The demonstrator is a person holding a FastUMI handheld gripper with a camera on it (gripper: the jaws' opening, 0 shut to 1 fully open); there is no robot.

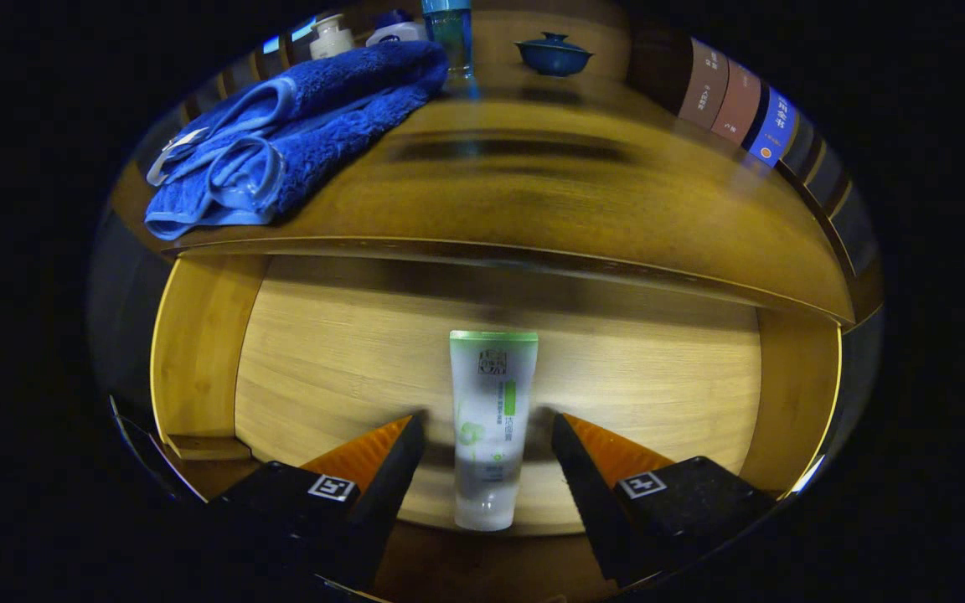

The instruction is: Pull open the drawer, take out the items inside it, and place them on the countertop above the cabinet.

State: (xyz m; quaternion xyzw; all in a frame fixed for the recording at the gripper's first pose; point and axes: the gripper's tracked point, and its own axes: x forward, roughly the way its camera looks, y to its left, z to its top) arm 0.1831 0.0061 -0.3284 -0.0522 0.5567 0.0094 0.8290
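Note:
The wooden drawer point(198, 352) stands pulled open below the countertop point(583, 209). On its floor lies a translucent tube point(491, 419) with a green end, lengthwise between my two fingers. My gripper point(489, 431) is open, one finger on each side of the tube with a gap to each, so neither finger presses on it. A folded blue towel point(298, 134) rests on the countertop to the left.
At the back of the countertop stand a blue lidded bowl point(554, 54), a clear bottle point(449, 33), two small white containers point(332, 35) and a row of upright books point(738, 105) on the right. The drawer's side walls rise on both sides of the fingers.

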